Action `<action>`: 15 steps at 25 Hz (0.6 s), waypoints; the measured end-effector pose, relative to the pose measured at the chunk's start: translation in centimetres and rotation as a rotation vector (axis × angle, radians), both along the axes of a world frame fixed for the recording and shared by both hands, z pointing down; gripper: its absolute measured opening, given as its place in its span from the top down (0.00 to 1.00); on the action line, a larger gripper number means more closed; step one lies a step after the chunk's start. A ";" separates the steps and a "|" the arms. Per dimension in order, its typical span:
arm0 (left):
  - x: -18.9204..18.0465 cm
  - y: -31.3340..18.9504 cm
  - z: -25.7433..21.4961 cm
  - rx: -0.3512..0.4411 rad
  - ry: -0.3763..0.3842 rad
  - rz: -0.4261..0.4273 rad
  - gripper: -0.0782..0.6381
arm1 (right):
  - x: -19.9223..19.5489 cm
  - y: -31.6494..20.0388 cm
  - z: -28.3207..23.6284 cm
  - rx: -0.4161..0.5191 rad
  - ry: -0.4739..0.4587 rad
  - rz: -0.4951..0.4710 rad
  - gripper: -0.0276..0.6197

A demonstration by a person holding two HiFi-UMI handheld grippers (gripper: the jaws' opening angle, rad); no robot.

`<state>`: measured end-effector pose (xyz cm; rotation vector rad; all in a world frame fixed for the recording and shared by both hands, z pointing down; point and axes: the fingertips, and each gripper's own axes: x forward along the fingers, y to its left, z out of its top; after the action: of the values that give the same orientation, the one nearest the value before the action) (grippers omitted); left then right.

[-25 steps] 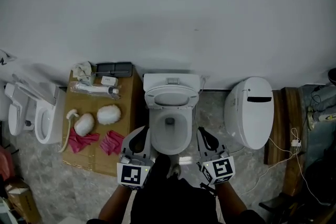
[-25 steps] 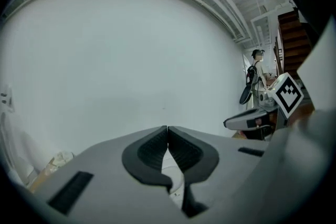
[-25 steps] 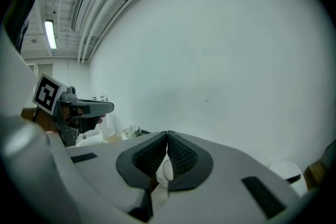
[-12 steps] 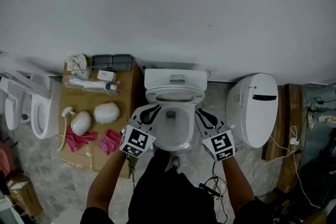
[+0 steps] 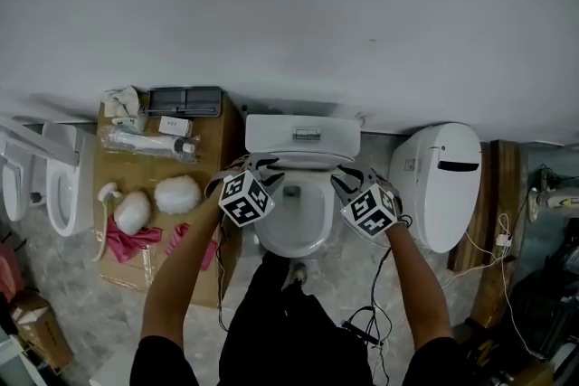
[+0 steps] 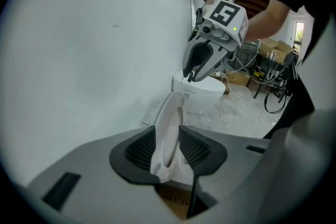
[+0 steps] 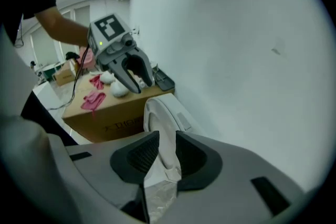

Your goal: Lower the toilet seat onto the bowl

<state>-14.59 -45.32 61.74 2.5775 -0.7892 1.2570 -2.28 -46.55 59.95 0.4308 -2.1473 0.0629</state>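
Note:
The white toilet stands against the wall with its seat raised against the tank. My left gripper is at the seat's left edge and my right gripper at its right edge. In the left gripper view the seat's rim stands between the left gripper's dark pads; its jaws are opening. In the right gripper view the seat's rim runs between the right gripper's pads, and those jaws are opening too. Each gripper shows in the other's view: right gripper, left gripper.
A cardboard box left of the toilet carries pink cloths, white pads and small items. A second toilet with its lid down stands at the right. Loose toilet seats lean at the far left. Cables lie on the floor.
Both grippers moved forward from the bowl's front up to the raised seat's sides. Their jaws, shut before, now stand apart around the seat's rim.

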 end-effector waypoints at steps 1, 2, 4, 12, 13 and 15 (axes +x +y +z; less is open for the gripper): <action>-0.1 -0.4 0.8 -0.006 -0.017 0.011 0.69 | 0.1 -0.4 1.2 0.001 0.030 -0.022 0.78; -0.1 -0.7 1.5 -0.012 -0.033 0.021 0.69 | 0.2 -0.9 2.3 -0.001 0.057 -0.039 0.78; 0.0 -1.2 2.6 -0.018 -0.062 0.037 0.69 | 0.5 -1.7 4.1 -0.004 0.097 -0.057 0.78; -0.2 -2.5 3.7 -0.018 -0.089 0.051 0.69 | 1.0 -3.6 7.8 0.010 0.188 -0.096 0.78; -0.2 -2.5 3.8 -0.019 -0.087 0.051 0.69 | 1.0 -3.8 7.9 0.015 0.192 -0.098 0.79; -0.1 -2.5 4.0 -0.021 -0.091 0.059 0.69 | 1.1 -3.9 7.9 0.027 0.198 -0.103 0.82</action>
<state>-14.73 -47.82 65.73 2.5610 -0.7167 1.4010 -1.23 -50.46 67.82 0.3271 -1.9729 -0.0643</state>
